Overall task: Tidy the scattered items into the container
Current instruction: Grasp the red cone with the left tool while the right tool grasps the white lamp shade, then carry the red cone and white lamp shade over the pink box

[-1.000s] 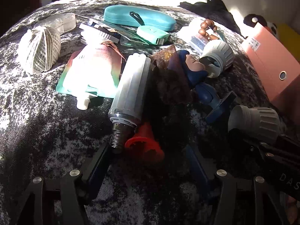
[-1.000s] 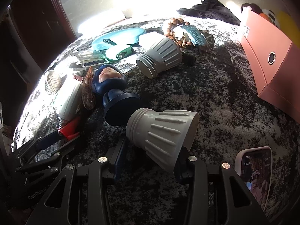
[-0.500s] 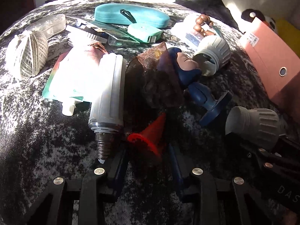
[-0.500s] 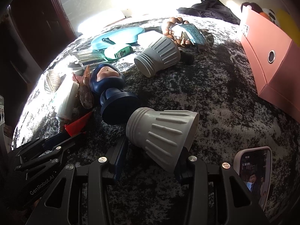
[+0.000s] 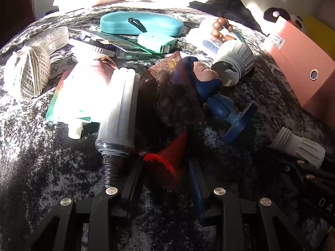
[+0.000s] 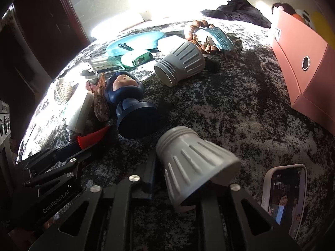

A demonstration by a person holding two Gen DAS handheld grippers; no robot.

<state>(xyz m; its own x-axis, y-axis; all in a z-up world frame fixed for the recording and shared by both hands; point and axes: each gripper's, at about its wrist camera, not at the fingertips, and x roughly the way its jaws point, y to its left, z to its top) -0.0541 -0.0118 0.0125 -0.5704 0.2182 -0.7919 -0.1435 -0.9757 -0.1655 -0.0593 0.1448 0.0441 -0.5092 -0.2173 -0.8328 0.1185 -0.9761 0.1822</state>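
Observation:
My left gripper (image 5: 165,167) is shut on a small red cone (image 5: 167,156), held low over the grey mottled cloth; it also shows in the right wrist view (image 6: 92,138). My right gripper (image 6: 188,167) is shut on a grey ribbed cap (image 6: 194,163), tilted and lifted a little; it shows at the right in the left wrist view (image 5: 299,148). The pink box (image 5: 301,62) stands at the right edge, also in the right wrist view (image 6: 301,62). A blue figurine (image 5: 209,92), a white bulb (image 5: 119,113) and a second grey cap (image 6: 180,62) lie scattered.
A twine ball (image 5: 27,75), a white pouch (image 5: 83,92), a teal case (image 5: 140,23), a teal tape measure (image 5: 155,41), wooden beads (image 5: 222,29) and a brown mesh piece (image 5: 167,87) lie on the cloth. A phone (image 6: 282,196) lies near right. Dark clothing (image 6: 236,10) lies at the back.
My left gripper has closed on the red cone and tipped it point-up. My right gripper has tilted the grey cap and raised it slightly.

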